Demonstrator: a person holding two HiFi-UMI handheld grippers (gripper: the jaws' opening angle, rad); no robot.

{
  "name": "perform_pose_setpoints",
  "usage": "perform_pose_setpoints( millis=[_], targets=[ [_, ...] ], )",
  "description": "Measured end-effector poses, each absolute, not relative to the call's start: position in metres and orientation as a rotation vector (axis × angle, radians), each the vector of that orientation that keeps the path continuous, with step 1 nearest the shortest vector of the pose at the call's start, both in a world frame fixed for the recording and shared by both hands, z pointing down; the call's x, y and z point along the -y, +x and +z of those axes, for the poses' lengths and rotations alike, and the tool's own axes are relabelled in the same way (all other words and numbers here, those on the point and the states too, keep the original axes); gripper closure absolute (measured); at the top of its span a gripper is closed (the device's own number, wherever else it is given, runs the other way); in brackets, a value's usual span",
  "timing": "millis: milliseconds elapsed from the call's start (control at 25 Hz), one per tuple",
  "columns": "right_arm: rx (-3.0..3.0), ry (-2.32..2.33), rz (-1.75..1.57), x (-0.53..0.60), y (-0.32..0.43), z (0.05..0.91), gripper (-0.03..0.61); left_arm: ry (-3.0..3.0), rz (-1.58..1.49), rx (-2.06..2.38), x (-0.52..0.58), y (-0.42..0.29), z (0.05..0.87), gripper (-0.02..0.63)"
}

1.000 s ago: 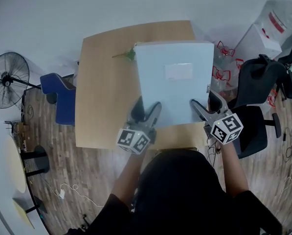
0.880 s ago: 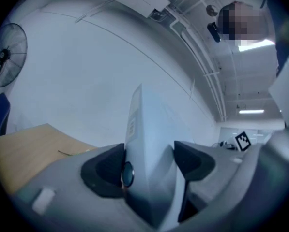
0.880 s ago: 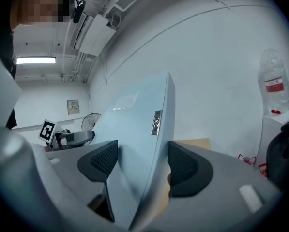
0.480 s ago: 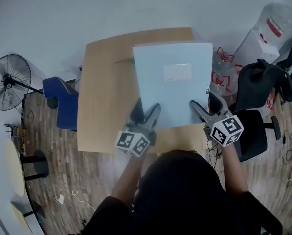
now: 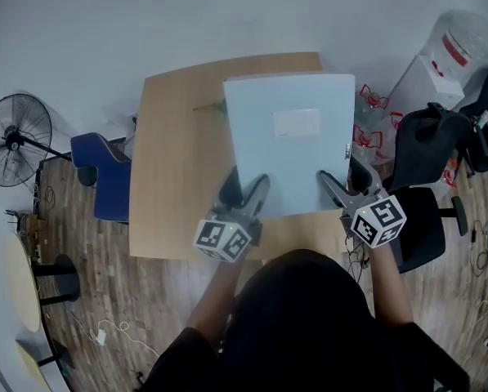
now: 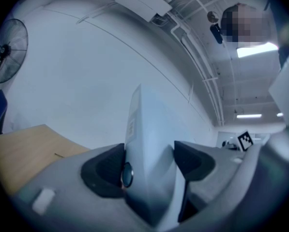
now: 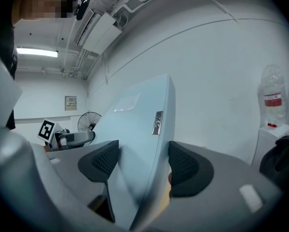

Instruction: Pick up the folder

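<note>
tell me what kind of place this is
Probably an office or workroom: a light wooden table, a black swivel office chair beside it, and a black pedestal fan on wood-plank flooring.

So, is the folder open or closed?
Closed. In the head view the folder is one flat slab with its label up, and each gripper view shows a single solid block between the fingers.
</note>
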State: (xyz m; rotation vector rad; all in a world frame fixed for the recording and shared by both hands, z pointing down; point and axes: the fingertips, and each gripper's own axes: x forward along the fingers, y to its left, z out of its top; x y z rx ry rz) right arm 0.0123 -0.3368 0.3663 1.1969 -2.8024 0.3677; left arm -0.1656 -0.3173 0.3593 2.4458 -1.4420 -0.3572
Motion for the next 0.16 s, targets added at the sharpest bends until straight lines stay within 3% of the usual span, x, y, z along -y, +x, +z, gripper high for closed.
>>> perform_pose_setpoints(
  millis=[160],
  targets=[
    [2.802,1.199,0.366,0.3353,0.0114,0.366,0.262,2.452,-0.35,1.443,0.3168,-0.1661,0.3578,0.29]
  ],
)
